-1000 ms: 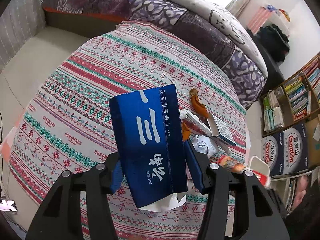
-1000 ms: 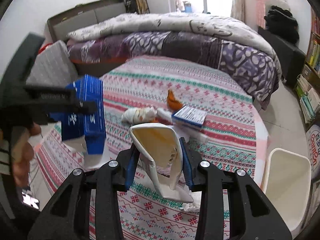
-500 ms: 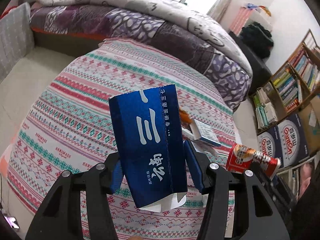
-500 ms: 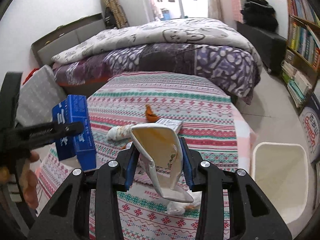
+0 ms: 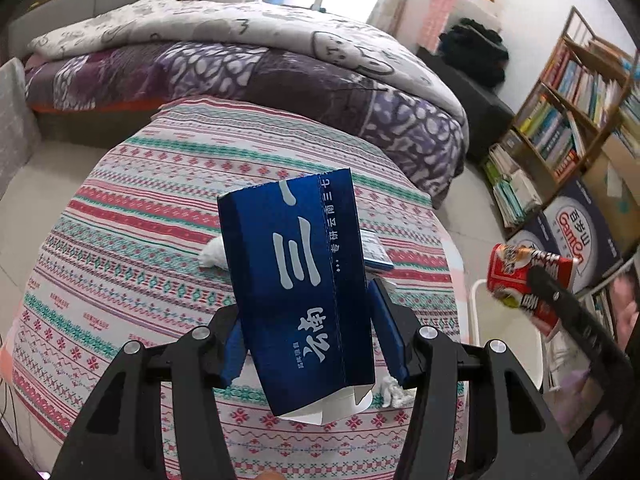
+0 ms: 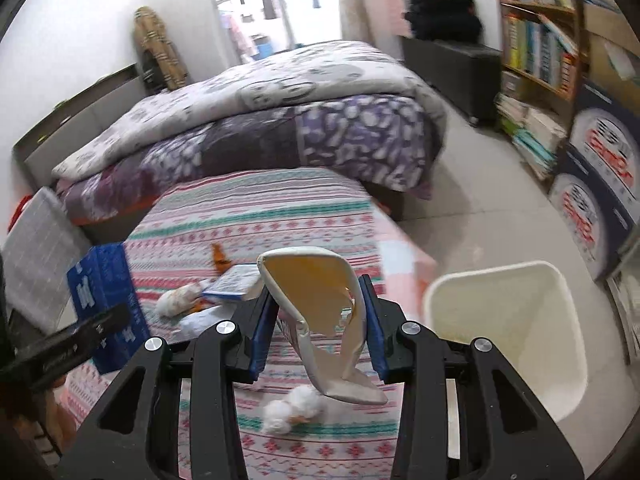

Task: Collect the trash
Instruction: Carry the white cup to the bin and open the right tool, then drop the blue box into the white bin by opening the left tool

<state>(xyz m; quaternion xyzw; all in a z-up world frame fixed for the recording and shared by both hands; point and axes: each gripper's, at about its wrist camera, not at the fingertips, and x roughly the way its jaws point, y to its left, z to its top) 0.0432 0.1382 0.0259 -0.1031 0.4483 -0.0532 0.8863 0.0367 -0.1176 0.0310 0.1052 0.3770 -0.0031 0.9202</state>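
Left wrist: blue box (image 5: 298, 292) hides table litter.

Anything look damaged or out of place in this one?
Yes. The paper cup clamped in the right gripper is crushed flat and its wall is torn. Crumpled tissue wads lie loose on the patterned tablecloth, not yet in the white bin.

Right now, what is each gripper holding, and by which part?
Left gripper: blue carton, by its lower sides. Right gripper: crushed paper cup, by its side walls.
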